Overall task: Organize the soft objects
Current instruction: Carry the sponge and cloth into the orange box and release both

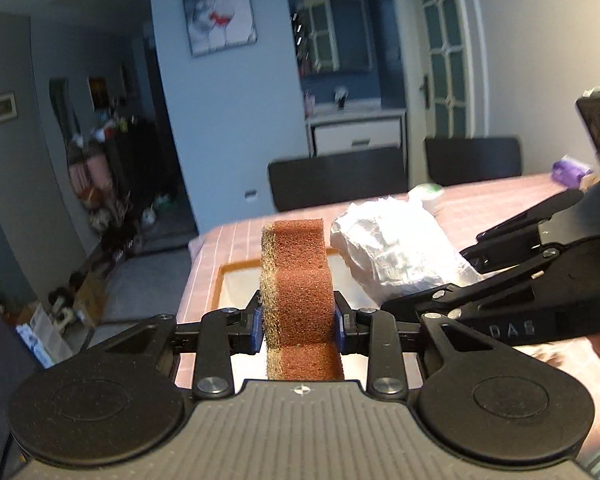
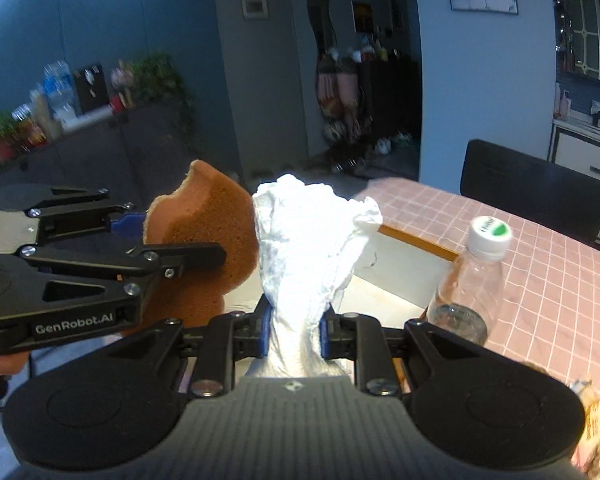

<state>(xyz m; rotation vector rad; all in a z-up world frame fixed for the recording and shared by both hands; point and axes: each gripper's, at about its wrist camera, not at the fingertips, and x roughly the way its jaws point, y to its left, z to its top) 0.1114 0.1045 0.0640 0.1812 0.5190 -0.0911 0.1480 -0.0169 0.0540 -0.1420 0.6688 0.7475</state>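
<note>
Sponge (image 1: 298, 292) clamped left; bottle (image 2: 470, 280) right-view only.

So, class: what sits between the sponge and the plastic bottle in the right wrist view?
The crumpled white cloth, clamped by the right gripper, sits between sponge and bottle.

The sponge (image 1: 298, 300) is rusty orange-brown with a scratchy tan-yellow layer down one side; the crumpled cloth (image 2: 308, 248) is plain white, almost glowing; tablecloth (image 2: 540, 280) is pink with a thin white grid, like little tiles; the tray (image 2: 416, 238) has an orange-brown rim and a whitish inside; bottle (image 2: 470, 280) is clear with a white cap carrying a green spot; both grippers are black with blue pads (image 1: 256, 330); chairs (image 1: 336, 178) are black too.
</note>
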